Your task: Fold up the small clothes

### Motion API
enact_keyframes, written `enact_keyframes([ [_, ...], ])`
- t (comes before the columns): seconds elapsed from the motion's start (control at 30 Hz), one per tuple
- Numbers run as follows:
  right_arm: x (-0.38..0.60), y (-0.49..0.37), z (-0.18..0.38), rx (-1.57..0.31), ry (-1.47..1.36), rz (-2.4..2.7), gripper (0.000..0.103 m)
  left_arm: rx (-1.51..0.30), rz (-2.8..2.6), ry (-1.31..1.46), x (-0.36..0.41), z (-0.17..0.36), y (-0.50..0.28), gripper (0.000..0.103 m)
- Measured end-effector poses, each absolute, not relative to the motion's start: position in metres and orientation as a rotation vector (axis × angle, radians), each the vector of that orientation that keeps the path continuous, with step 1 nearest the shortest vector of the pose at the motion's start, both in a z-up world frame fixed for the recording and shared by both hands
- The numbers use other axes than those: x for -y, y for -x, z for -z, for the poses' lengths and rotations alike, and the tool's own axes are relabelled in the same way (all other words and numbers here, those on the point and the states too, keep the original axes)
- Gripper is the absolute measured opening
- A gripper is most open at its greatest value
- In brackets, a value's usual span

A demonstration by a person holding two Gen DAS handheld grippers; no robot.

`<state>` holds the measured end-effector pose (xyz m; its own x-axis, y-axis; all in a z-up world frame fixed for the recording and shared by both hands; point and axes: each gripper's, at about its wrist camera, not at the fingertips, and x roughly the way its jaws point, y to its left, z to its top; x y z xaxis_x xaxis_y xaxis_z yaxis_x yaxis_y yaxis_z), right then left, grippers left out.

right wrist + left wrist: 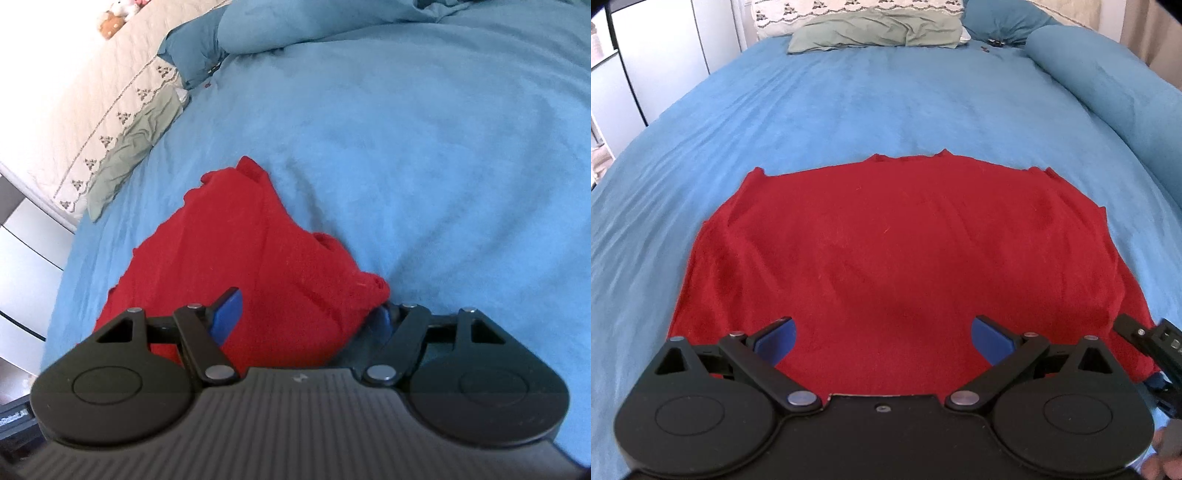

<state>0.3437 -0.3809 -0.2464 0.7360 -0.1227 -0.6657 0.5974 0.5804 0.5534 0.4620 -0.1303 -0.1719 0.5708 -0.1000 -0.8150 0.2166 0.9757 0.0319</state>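
A red garment (886, 251) lies spread flat on the blue bed cover (879, 107), collar edge away from me. My left gripper (884, 338) is open, its blue pads (775, 341) wide apart just above the garment's near hem. My right gripper (310, 314) is open at the garment's near right corner (258, 258); the red cloth lies between its blue pads (227, 317), and the right pad is partly hidden by a bunched fold. The right gripper's tip also shows in the left wrist view (1148, 343).
A green pillow (879, 31) and a patterned white cover (849, 9) lie at the head of the bed. A rolled blue duvet (1115, 85) runs along the right side. White cabinets (646, 62) stand left of the bed.
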Motion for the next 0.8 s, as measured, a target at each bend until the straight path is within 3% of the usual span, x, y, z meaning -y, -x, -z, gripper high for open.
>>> enact_keyframes([
  [0.03,0.383,-0.345,0.244,-0.628,-0.854,0.443,0.084,-0.943,0.190,-0.140,0.132,0.173,-0.466,0.103],
  [0.2,0.384,-0.346,0.236,-0.685,-0.795,0.457,0.045,-0.944,0.177,-0.147,0.133,0.182,-0.489,0.102],
  [0.4,0.381,-0.347,0.229,-0.694,-0.750,0.450,0.026,-0.925,0.137,-0.191,0.122,0.191,-0.507,0.101],
  [0.47,0.376,-0.349,0.218,-0.675,-0.702,0.445,0.025,-0.932,0.108,-0.183,0.113,0.196,-0.511,0.096],
  [0.7,0.350,-0.364,0.176,-0.610,-0.595,0.387,0.024,-1.046,0.148,-0.148,0.096,0.220,-0.525,0.098],
  [0.8,0.335,-0.376,0.157,-0.584,-0.575,0.323,0.023,-1.060,0.144,-0.102,0.084,0.207,-0.529,0.095],
])
